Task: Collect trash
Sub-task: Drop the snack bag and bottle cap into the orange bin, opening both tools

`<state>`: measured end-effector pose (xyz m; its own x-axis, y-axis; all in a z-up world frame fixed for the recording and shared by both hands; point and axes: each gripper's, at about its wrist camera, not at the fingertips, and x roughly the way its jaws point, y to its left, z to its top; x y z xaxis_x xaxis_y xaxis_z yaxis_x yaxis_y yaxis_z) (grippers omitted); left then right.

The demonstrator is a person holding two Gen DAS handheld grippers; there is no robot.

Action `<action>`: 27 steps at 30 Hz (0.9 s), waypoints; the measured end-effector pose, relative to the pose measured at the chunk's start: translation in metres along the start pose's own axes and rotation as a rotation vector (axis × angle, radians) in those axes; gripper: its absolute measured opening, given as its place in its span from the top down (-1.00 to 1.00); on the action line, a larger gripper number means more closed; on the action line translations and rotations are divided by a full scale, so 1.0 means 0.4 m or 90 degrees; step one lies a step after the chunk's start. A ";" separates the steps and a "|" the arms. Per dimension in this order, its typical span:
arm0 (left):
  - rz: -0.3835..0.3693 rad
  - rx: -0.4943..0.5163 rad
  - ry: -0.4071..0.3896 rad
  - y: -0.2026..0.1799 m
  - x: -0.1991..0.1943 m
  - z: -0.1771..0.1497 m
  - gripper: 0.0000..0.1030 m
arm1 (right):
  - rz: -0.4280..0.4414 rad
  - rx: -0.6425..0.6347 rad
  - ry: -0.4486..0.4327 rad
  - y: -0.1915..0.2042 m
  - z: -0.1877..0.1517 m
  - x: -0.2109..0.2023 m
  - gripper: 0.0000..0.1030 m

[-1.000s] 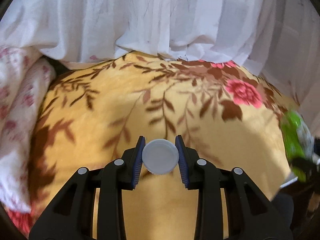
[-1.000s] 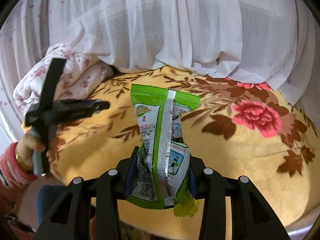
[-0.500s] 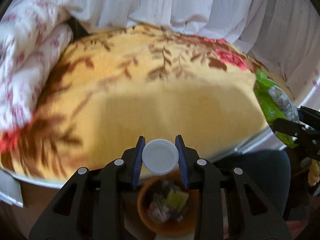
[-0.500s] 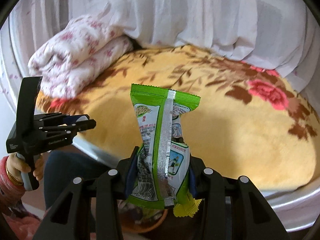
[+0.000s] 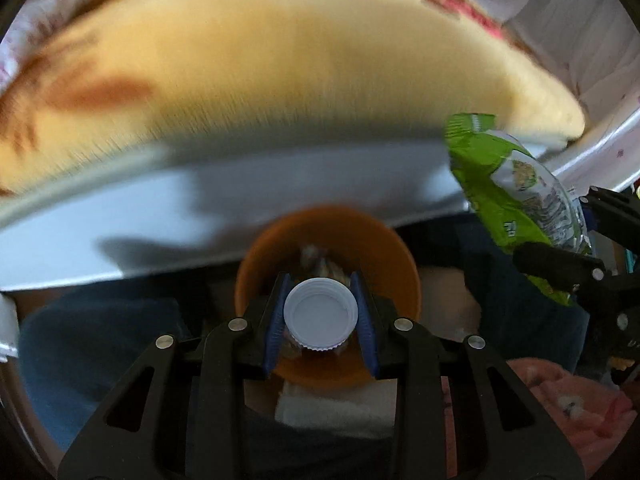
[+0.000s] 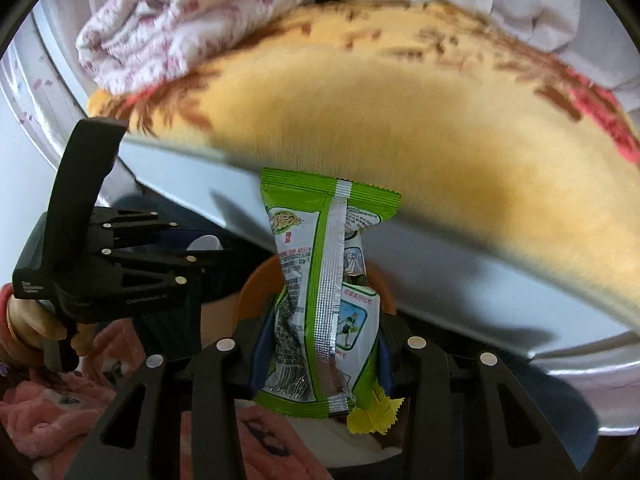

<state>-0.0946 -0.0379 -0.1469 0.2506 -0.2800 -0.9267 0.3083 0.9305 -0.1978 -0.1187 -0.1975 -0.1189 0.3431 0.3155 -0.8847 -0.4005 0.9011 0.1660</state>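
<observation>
Between my left claw's [image 5: 320,322] blue pads sits a white bottle cap [image 5: 320,313], pinched at its rim on both sides, and right beyond it, lower down, is the orange bin [image 5: 256,264] with some scraps already lying inside. My right claw [image 6: 318,354] is clamped on a green snack wrapper [image 6: 320,276] that stands up out of the jaws, with a small yellow wrapper [image 6: 374,414] poking out at the bottom (whether the pads pinch that one too I cannot tell). That bin's rim [image 6: 250,288] peeks out behind the wrapper, so both loads hang over or just beside it. By my reckoning the picking-up part is done for these pieces, and what is left is letting them drop in. Farther off, the yellow flowered blanket [image 5: 320,80] on the bed shows no more rubbish, though it is blurred.
</observation>
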 end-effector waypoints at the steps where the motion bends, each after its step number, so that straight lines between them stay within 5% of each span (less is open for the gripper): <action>1: 0.001 -0.003 0.016 0.001 0.019 -0.006 0.40 | 0.005 0.004 0.014 0.000 -0.004 0.018 0.19; 6: -0.008 -0.006 0.079 0.002 0.090 -0.019 0.40 | 0.025 0.032 0.089 -0.012 -0.034 0.120 0.19; 15: -0.010 -0.045 0.141 0.035 0.167 -0.028 0.37 | 0.033 0.062 0.145 -0.043 -0.041 0.207 0.06; 17: 0.002 -0.048 0.144 0.037 0.169 -0.026 0.06 | 0.033 0.064 0.143 -0.044 -0.042 0.208 -0.03; 19: 0.024 -0.055 0.138 0.040 0.162 -0.022 -0.46 | 0.025 0.066 0.130 -0.045 -0.040 0.198 -0.33; 27: 0.047 -0.034 0.086 0.024 0.109 0.000 -0.53 | 0.008 0.053 0.063 -0.049 -0.042 0.097 -0.45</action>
<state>-0.0806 -0.0411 -0.1891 0.1435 -0.1798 -0.9732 0.2431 0.9596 -0.1414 -0.1118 -0.2081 -0.1638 0.2512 0.2993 -0.9205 -0.3312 0.9202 0.2088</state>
